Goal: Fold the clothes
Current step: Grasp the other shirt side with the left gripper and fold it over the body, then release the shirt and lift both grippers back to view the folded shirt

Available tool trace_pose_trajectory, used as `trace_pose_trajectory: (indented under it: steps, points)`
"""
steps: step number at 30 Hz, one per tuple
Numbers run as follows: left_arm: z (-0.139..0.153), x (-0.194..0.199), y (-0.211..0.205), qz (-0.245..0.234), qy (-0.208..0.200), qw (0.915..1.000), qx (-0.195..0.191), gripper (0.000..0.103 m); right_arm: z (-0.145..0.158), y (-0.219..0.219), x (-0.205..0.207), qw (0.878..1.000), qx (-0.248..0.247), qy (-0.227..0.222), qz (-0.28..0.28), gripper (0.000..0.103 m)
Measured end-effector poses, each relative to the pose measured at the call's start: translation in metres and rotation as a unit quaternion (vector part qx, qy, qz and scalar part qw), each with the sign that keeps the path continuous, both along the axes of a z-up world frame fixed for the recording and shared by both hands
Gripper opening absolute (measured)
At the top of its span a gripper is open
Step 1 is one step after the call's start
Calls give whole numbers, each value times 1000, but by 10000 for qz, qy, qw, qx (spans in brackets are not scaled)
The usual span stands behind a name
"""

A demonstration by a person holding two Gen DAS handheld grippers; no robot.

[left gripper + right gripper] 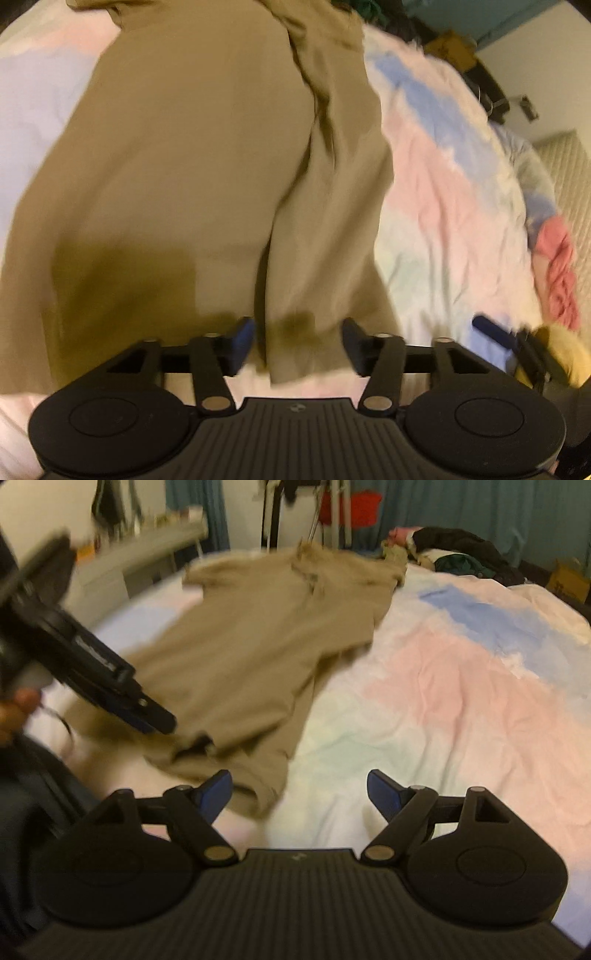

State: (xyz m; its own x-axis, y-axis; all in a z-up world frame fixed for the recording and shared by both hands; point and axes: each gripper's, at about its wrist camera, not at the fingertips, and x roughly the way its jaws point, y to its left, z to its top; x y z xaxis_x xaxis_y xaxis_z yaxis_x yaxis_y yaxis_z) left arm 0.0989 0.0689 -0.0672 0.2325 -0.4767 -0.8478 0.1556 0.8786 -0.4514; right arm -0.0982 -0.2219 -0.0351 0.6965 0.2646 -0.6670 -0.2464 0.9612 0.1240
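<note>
A pastel duvet (pixel 461 686) in pink, blue and white patches covers the bed. Teal curtains (pixel 480 513) hang behind, with a red bag (pixel 364 506) on a rack and a cardboard box (pixel 567 579) at the right

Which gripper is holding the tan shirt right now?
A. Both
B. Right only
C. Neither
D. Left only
C. Both the left gripper and the right gripper have their jaws spread wide with nothing clamped; the tan shirt lies loose on the bed.
</note>
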Motion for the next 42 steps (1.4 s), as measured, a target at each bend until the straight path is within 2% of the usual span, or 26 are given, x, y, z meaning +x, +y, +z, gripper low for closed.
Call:
trace_pose_trajectory:
  steps: [3, 7, 11, 13, 15, 17, 20, 22, 25, 28, 31, 32, 33, 34, 37, 39, 41, 42]
  points:
    - [12, 29, -2, 184, -351, 9992, 21, 72, 5, -8, 10, 9983, 362, -181, -410, 81]
    - [21, 85, -11, 607, -928, 9936, 194, 75, 3, -22, 21, 9940, 505, -261, -931, 81]
    - [26, 136, -28, 1118, -1668, 9787, 425, 78, 0, -40, 26, 9883, 697, -273, -1331, 81]
    - [32, 164, -25, 1324, -1900, 9710, 587, 78, 1, -45, 27, 9859, 783, -347, -1436, 81]
    - [26, 184, -37, 1339, -2234, 9630, 685, 78, 0, -48, 28, 9846, 814, -430, -1486, 81]
    - [20, 199, -43, 1454, -2310, 9597, 676, 78, -2, -50, 34, 9842, 822, -438, -1508, 81]
    - [2, 222, -44, 1501, -2164, 9639, 383, 75, -9, -52, 45, 9838, 876, -343, -1529, 81]
    - [-19, 231, -55, 1650, -2236, 9604, 221, 78, -14, -53, 53, 9834, 926, -264, -1538, 81]
    - [-26, 241, -62, 1647, -2615, 9508, 218, 77, -21, -54, 64, 9828, 955, -170, -1571, 81]
    - [-22, 251, -73, 1413, -3018, 9423, 323, 64, -24, -52, 75, 9825, 905, -176, -1618, 81]
    - [-26, 268, -84, 1147, -2993, 9468, 285, 52, -26, -50, 83, 9826, 883, -187, -1620, 81]
    - [-28, 275, -88, 1101, -2911, 9498, 331, 33, -27, -49, 85, 9823, 900, -157, -1635, 81]
    - [-29, 278, -92, 1104, -2942, 9479, 515, 7, -27, -49, 88, 9819, 922, -121, -1651, 81]
    - [-29, 282, -96, 1109, -2979, 9455, 706, 3, -26, -49, 90, 9810, 948, -104, -1687, 81]
    - [-31, 292, -108, 1122, -3083, 9360, 1278, 3, -22, -50, 96, 9780, 1032, -70, -1809, 81]
    - [-31, 299, -115, 1129, -3146, 9278, 1657, 3, -13, -52, 98, 9726, 1315, -110, -1914, 81]
    - [-30, 297, -120, 1031, -3160, 9265, 1763, 3, -2, -49, 100, 9697, 1473, -334, -1922, 81]
    - [-29, 295, -121, 1015, -3193, 9246, 1815, 7, 3, -45, 101, 9714, 1340, -483, -1901, 81]
